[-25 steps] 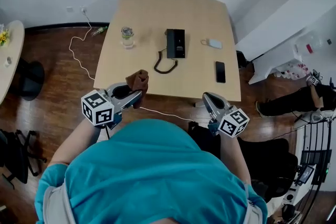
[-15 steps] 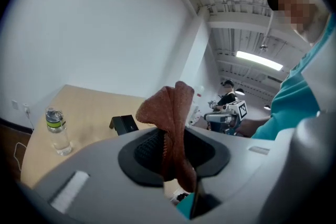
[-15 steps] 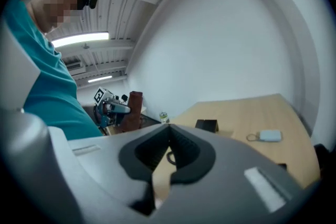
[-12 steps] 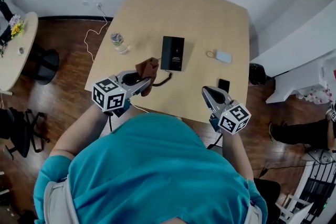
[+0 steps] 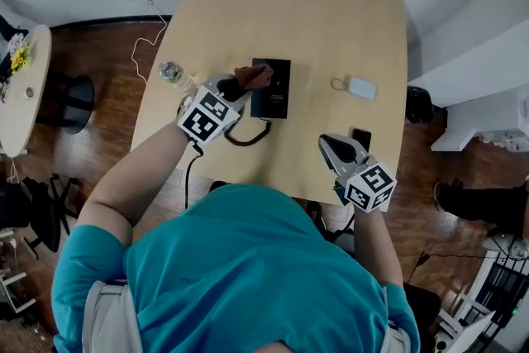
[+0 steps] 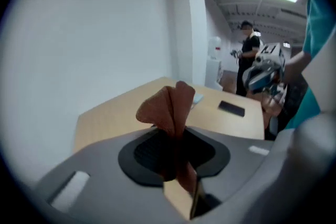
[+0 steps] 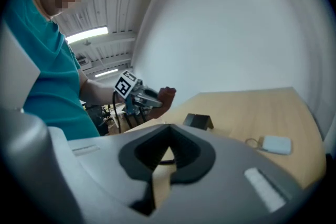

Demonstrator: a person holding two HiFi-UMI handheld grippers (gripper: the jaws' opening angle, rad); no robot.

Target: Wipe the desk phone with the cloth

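left gripper: jaws clamped on brown cloth | cloth over far-left corner of desk phone, contact unclear | phone mid table, cord curling off near side | right gripper: jaws together, nothing between, over near-right table edge beside mobile, well apart from desk phone

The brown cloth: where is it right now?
Head view, left of centre: the cloth is pinched in the left tool, at the left edge of the desk phone.
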